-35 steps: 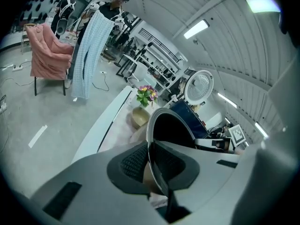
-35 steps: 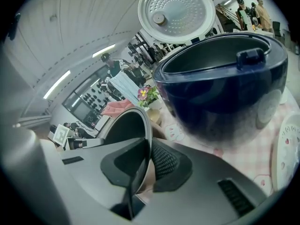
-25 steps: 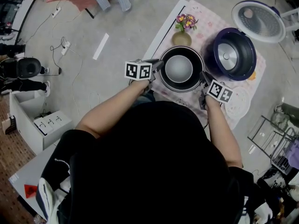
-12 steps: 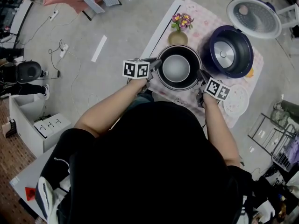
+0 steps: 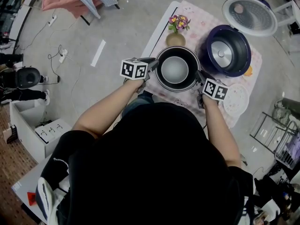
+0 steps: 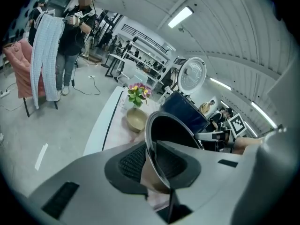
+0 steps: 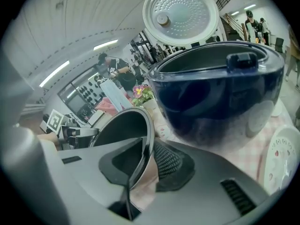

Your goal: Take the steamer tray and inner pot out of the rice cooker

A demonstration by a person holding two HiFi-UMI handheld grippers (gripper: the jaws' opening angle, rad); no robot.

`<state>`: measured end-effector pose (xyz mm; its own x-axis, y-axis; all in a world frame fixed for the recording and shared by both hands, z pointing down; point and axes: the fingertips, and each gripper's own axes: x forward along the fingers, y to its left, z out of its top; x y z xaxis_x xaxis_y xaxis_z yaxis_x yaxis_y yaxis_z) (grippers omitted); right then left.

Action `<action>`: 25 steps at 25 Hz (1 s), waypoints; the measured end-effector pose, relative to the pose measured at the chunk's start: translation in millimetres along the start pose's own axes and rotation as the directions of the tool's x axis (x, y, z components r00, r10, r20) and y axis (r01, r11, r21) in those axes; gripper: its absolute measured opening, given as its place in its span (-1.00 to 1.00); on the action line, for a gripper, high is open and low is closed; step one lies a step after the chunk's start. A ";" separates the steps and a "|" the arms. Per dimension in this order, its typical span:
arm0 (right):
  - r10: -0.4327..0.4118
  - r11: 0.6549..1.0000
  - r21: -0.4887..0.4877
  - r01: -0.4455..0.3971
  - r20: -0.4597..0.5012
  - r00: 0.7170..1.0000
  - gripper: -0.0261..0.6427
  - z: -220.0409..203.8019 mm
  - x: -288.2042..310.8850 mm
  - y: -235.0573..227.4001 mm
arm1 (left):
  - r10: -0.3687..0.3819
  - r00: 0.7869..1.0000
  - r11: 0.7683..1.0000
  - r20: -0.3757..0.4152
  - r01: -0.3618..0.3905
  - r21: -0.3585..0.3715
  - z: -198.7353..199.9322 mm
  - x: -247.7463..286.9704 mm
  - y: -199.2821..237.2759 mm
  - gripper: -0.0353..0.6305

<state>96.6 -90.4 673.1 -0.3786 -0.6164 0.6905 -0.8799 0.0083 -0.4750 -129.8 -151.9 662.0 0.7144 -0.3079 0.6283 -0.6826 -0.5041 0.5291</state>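
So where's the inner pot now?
Head view, centre: inner pot at the tablecloth's near edge, left of the rice cooker, in front of the flower vase.

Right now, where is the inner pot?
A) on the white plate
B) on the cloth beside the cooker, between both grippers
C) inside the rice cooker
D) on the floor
B: the inner pot sits on the cloth beside the empty rice cooker, its rim inside the left gripper and right gripper, whose jaws have just been opening.

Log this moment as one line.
phase: release | pot: on cloth, beside cooker | left hand-held gripper: jaws just opening, rim between | right hand-held gripper: same
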 end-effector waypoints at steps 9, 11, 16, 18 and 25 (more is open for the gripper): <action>-0.003 0.995 -0.101 0.009 0.066 0.998 -0.65 29.1 -20.8 14.7 | 0.025 1.000 0.982 0.015 -0.027 0.187 35.7 -6.0 -10.5 -0.57; 0.001 0.994 -0.111 0.009 0.086 0.996 -0.65 38.0 -26.1 19.1 | 0.017 1.000 0.974 0.022 -0.021 0.224 45.6 -5.4 -18.0 -0.55; -0.002 0.991 -0.133 0.018 0.117 0.993 -0.66 52.5 -40.0 26.6 | -0.011 1.000 0.943 0.028 0.001 0.332 65.7 -3.4 -42.1 -0.52; -0.005 0.990 -0.142 0.024 0.131 0.991 -0.66 58.8 -46.6 29.5 | -0.027 0.999 0.932 0.033 0.013 0.363 74.0 -3.0 -53.2 -0.51; -0.027 0.987 -0.150 0.061 0.218 0.976 -0.67 90.2 -70.5 35.2 | -0.109 0.993 0.886 0.054 0.072 0.458 111.0 3.7 -95.0 -0.49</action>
<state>118.3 -117.6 558.5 -0.2830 -0.7729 0.5679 -0.9345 0.0888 -0.3447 -45.2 -194.7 550.8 0.7917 -0.2946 0.5352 -0.4828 -0.8385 0.2527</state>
